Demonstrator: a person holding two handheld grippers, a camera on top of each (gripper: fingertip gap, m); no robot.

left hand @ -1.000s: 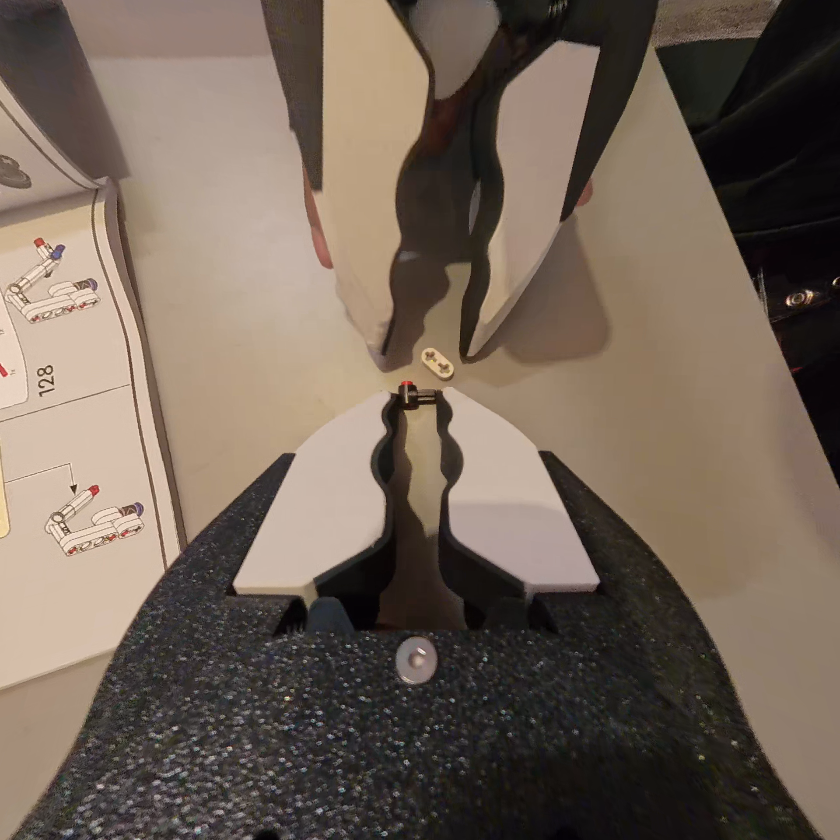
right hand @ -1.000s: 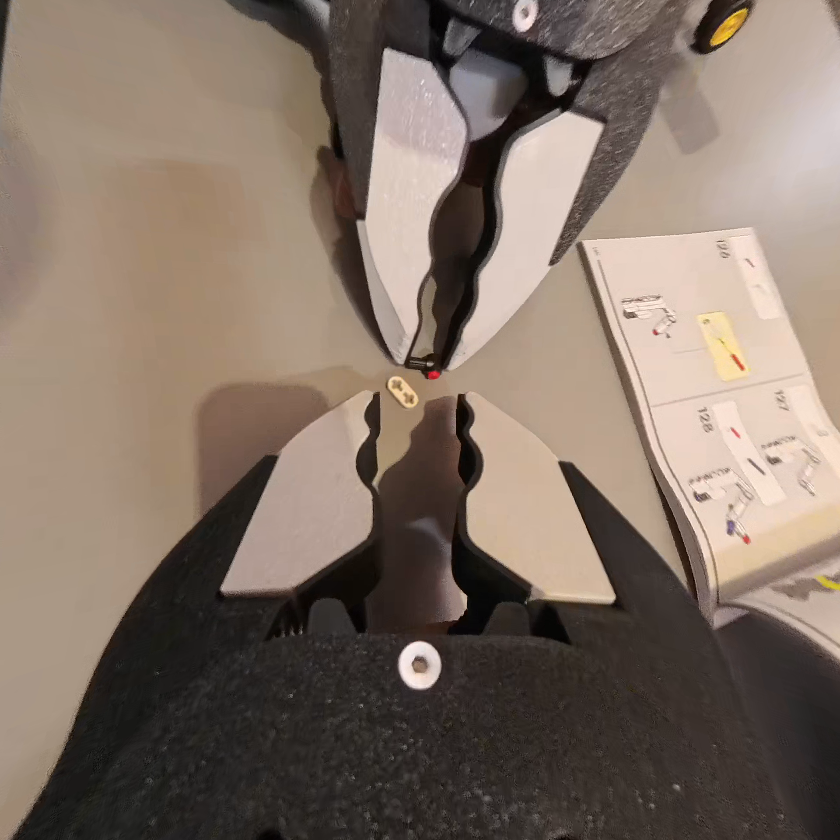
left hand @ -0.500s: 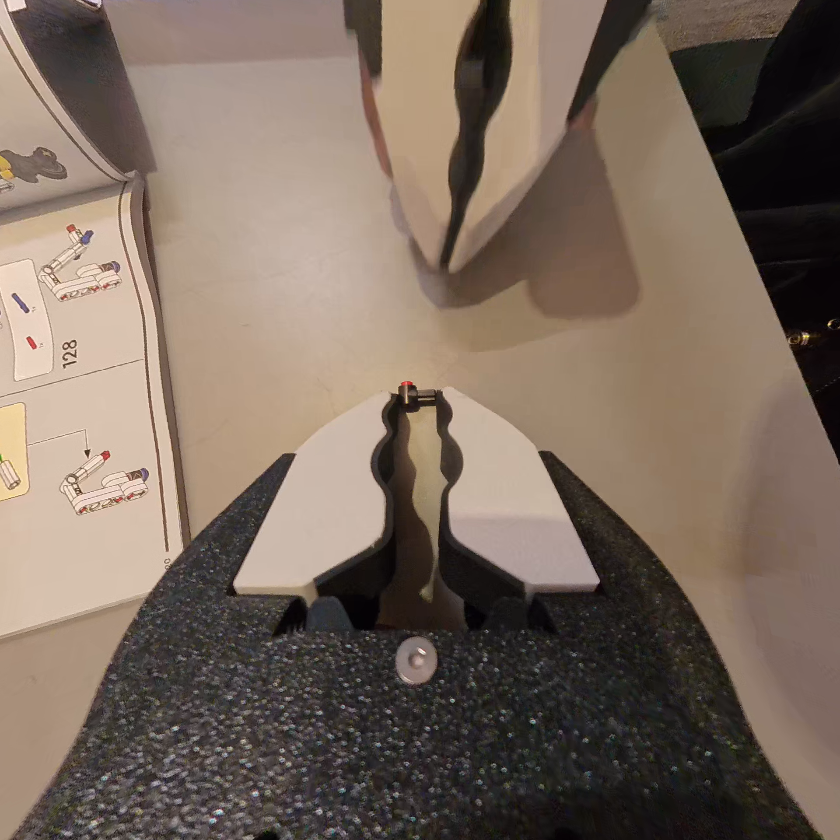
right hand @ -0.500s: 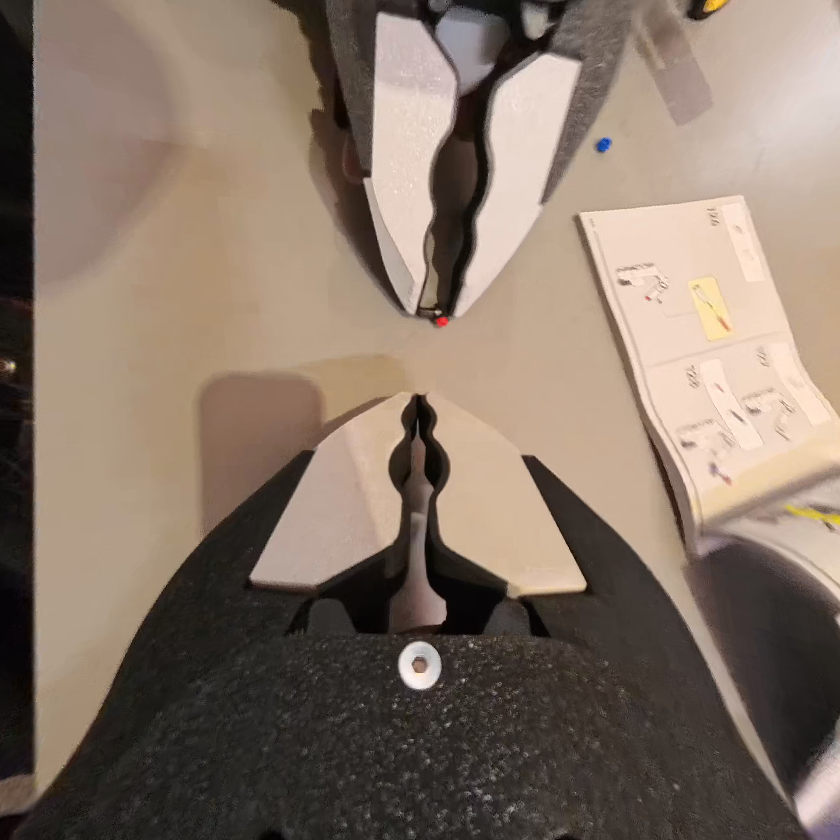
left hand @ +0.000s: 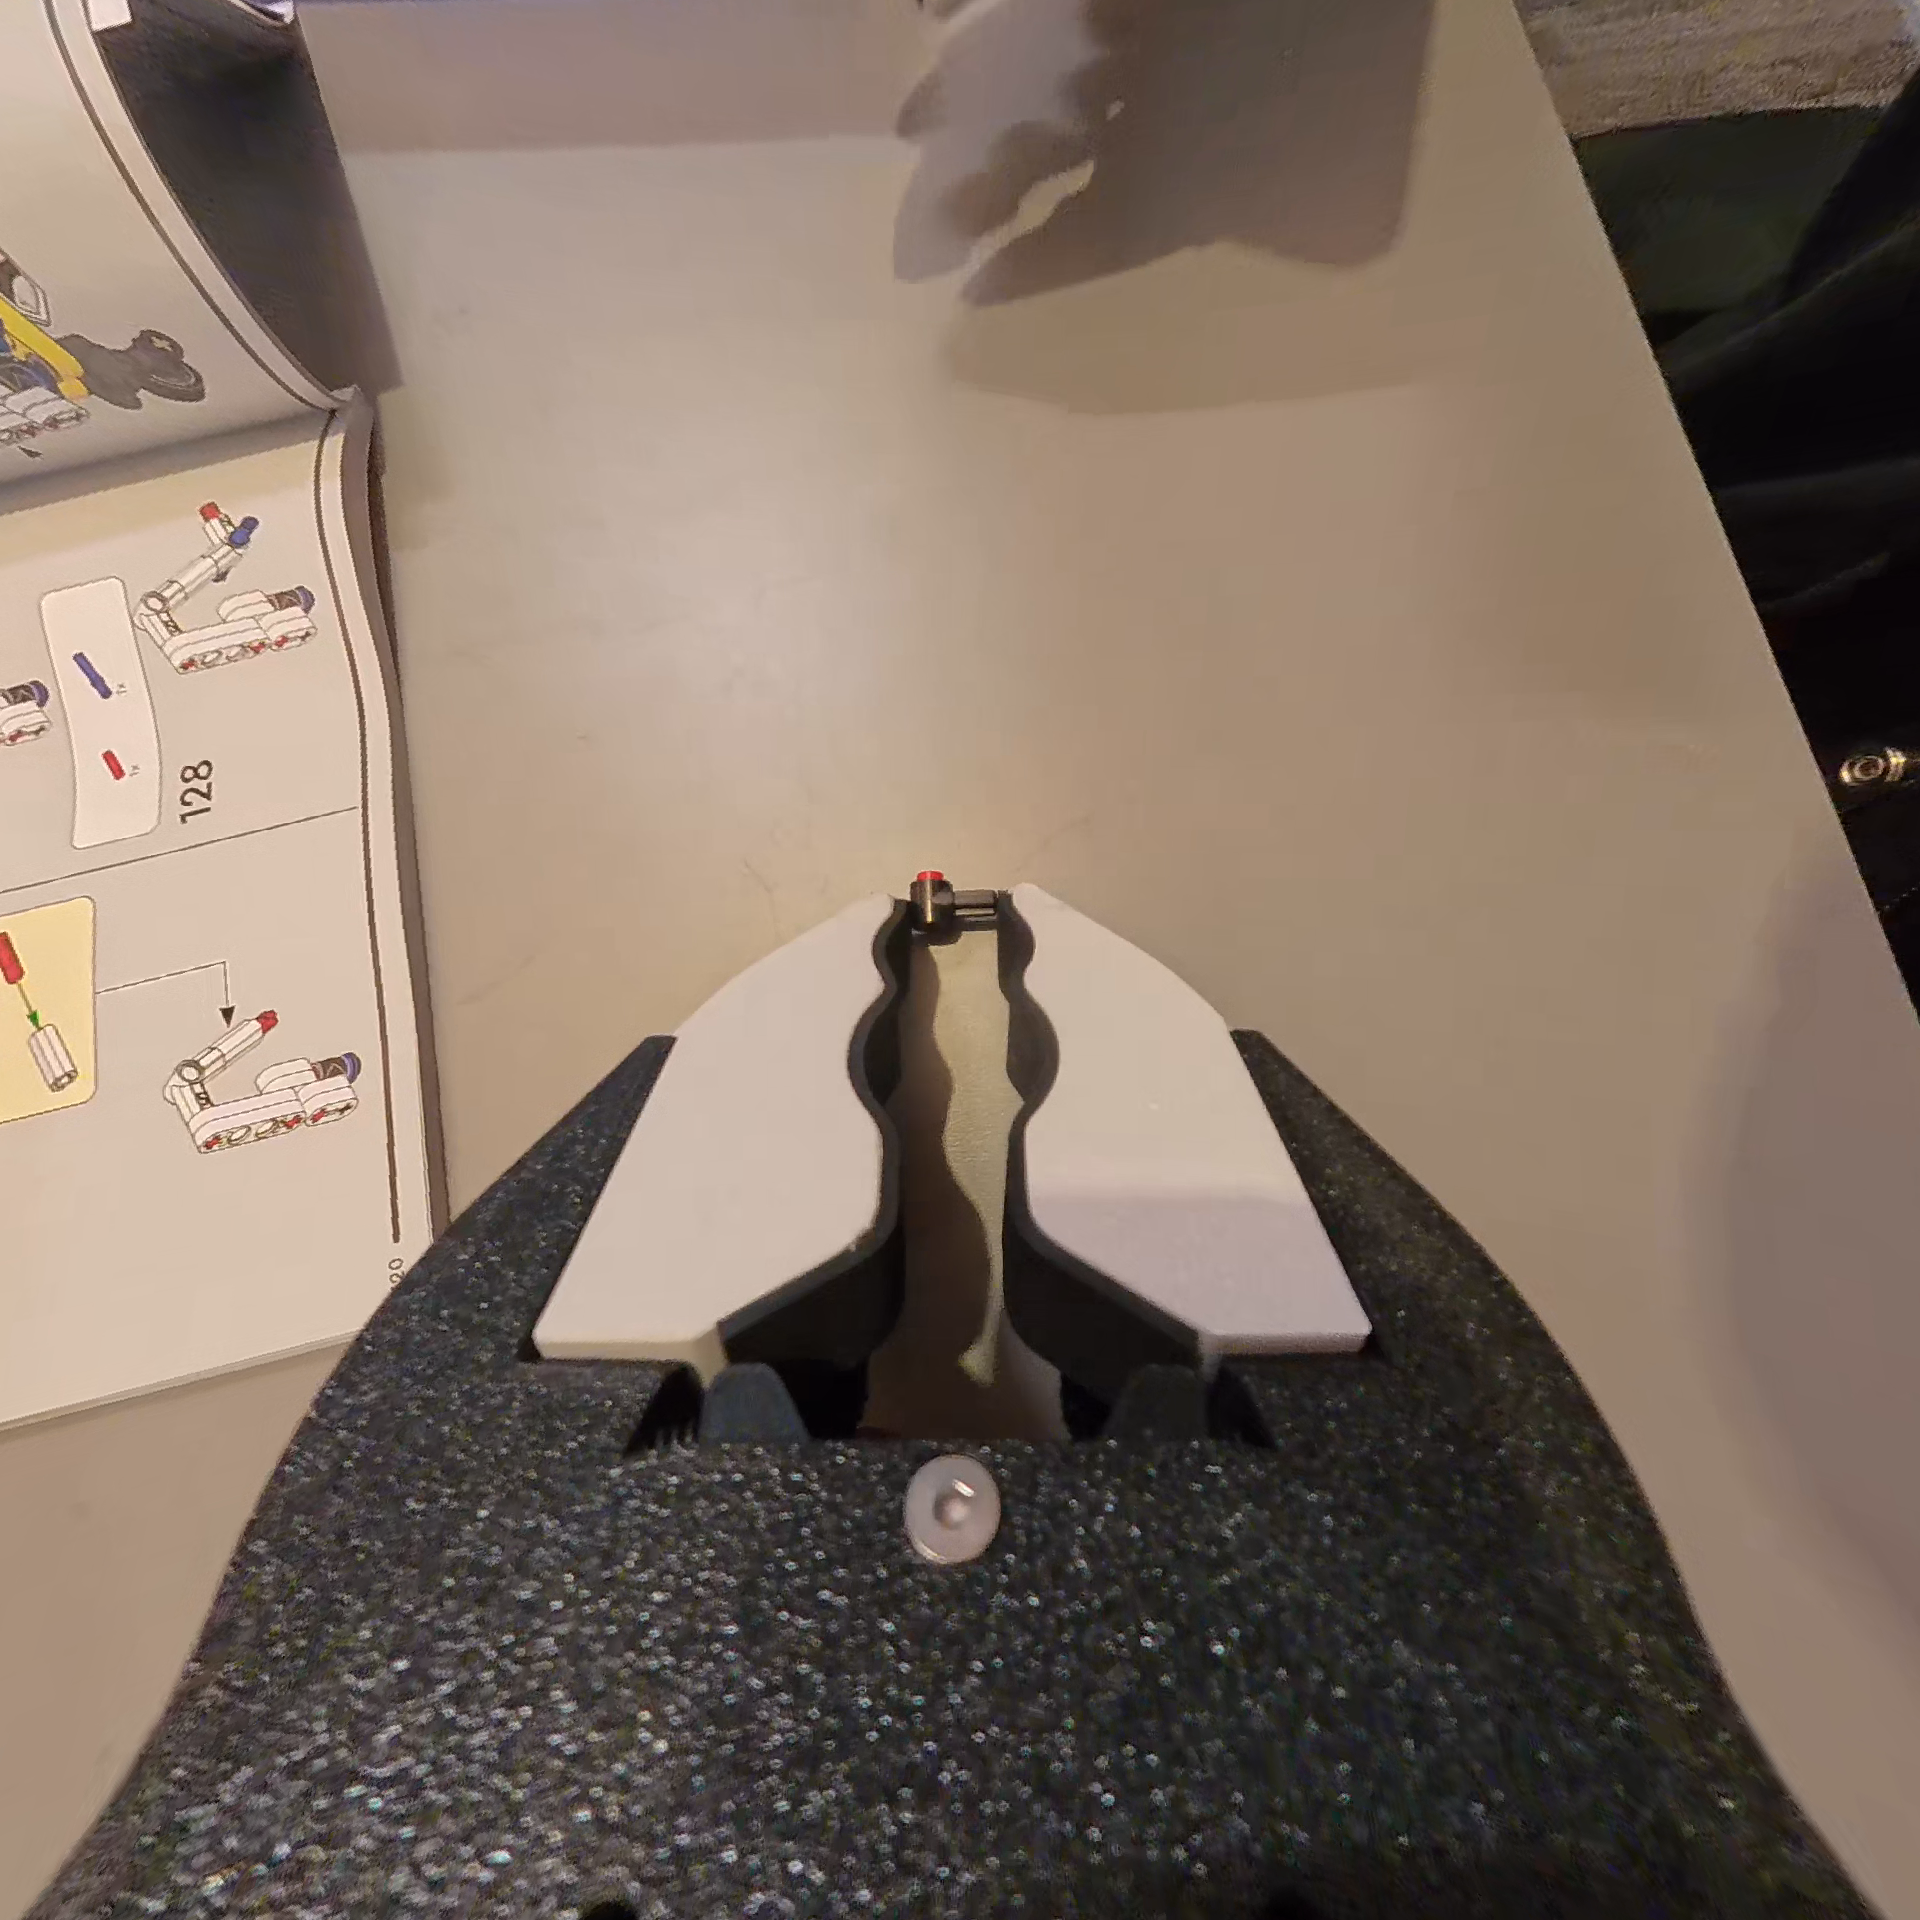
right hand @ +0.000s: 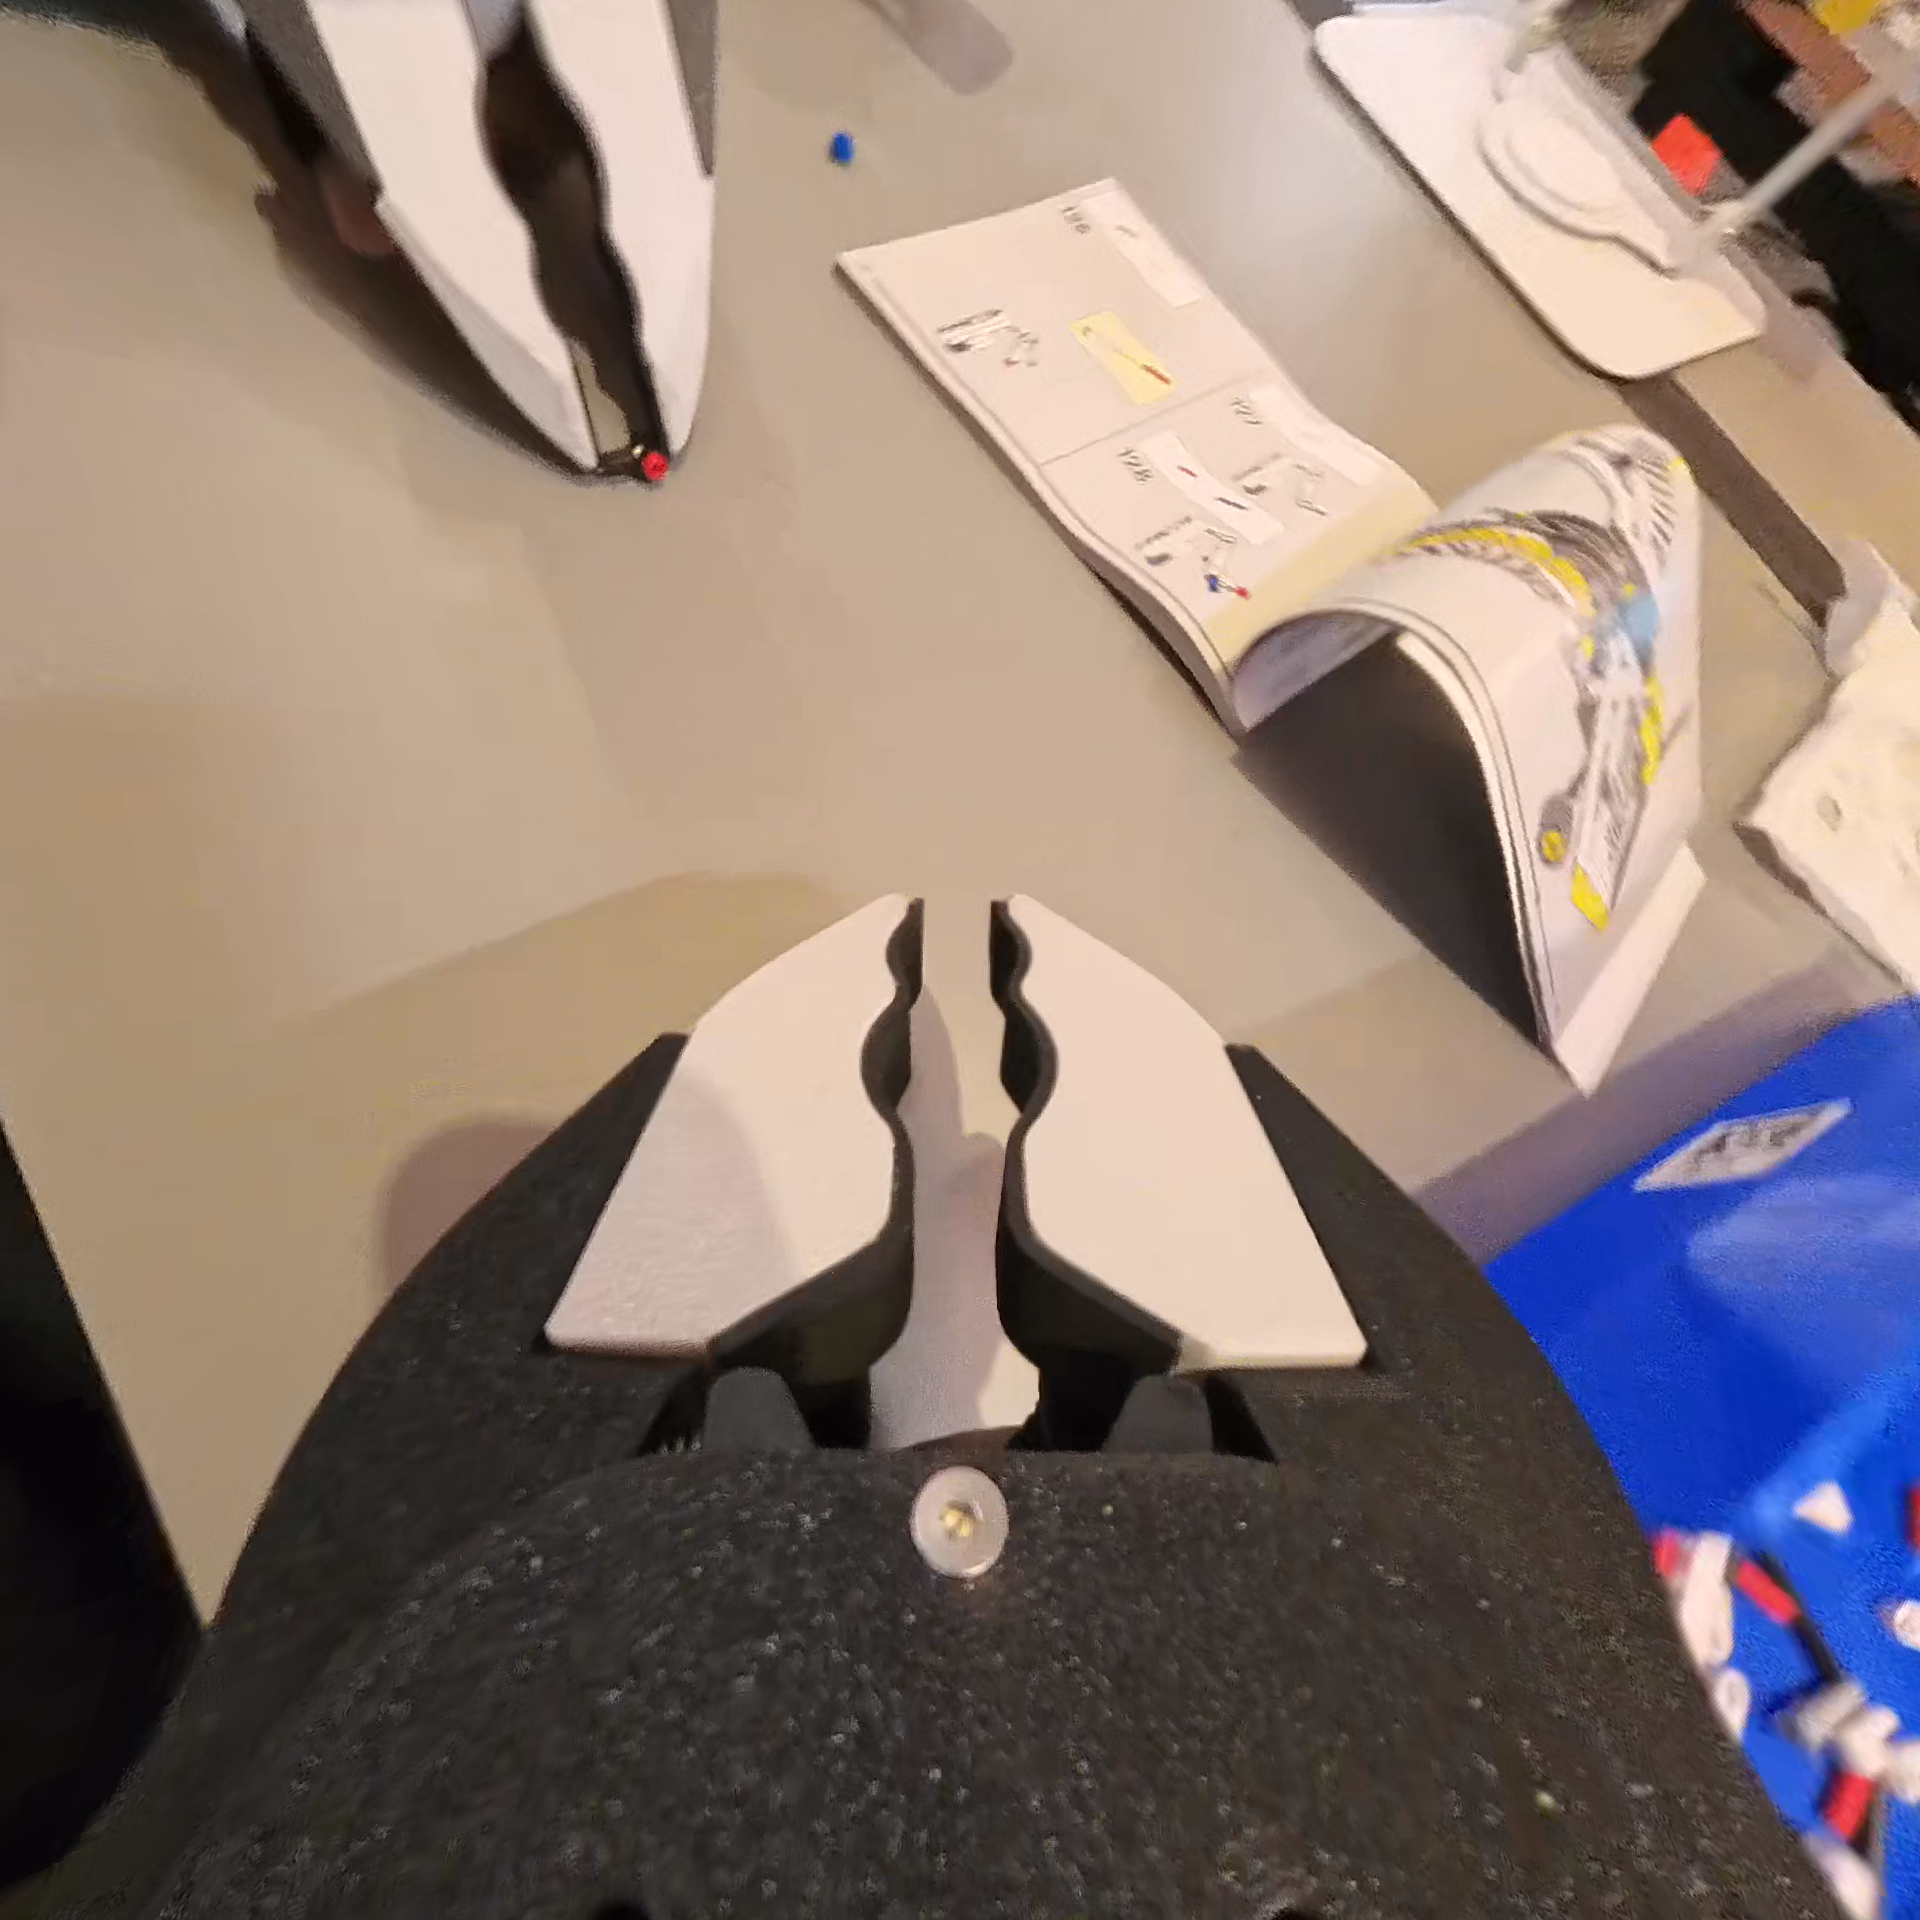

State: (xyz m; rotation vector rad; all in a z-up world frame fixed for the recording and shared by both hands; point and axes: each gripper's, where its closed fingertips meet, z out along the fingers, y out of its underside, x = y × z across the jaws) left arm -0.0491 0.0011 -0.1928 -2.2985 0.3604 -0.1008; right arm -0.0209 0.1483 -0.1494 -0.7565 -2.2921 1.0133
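Note:
My left gripper [left hand: 953,902] is shut on a small black connector with a red pin [left hand: 940,902], held at the fingertips just above the beige table [left hand: 1143,675]. The right wrist view shows it at the upper left [right hand: 623,452], with the red pin [right hand: 652,464] at its tip. My right gripper [right hand: 956,912] is open by a narrow gap, with nothing between its fingers [right hand: 1081,997]. It hovers over the table, away from the left gripper, and shows as a blur at the top of the left wrist view [left hand: 1091,156].
An open instruction booklet lies on the table [left hand: 208,831] [right hand: 1195,416]. A blue box [right hand: 1714,1299] stands at the right. A small blue piece [right hand: 842,145] lies far off. A white tray [right hand: 1538,208] is at the back right. The table edge and dark clothing [left hand: 1818,416] are on the right. Left tips to right tips: about 15 cm. To the small blue piece [right hand: 842,145]: left tips about 15 cm, right tips about 30 cm.
My right gripper shut next to a small tan piece lying near the left fingertips, then pulled away and turned right, its jaws parting a little. The tan piece is out of view. The left grasp is unchanged.

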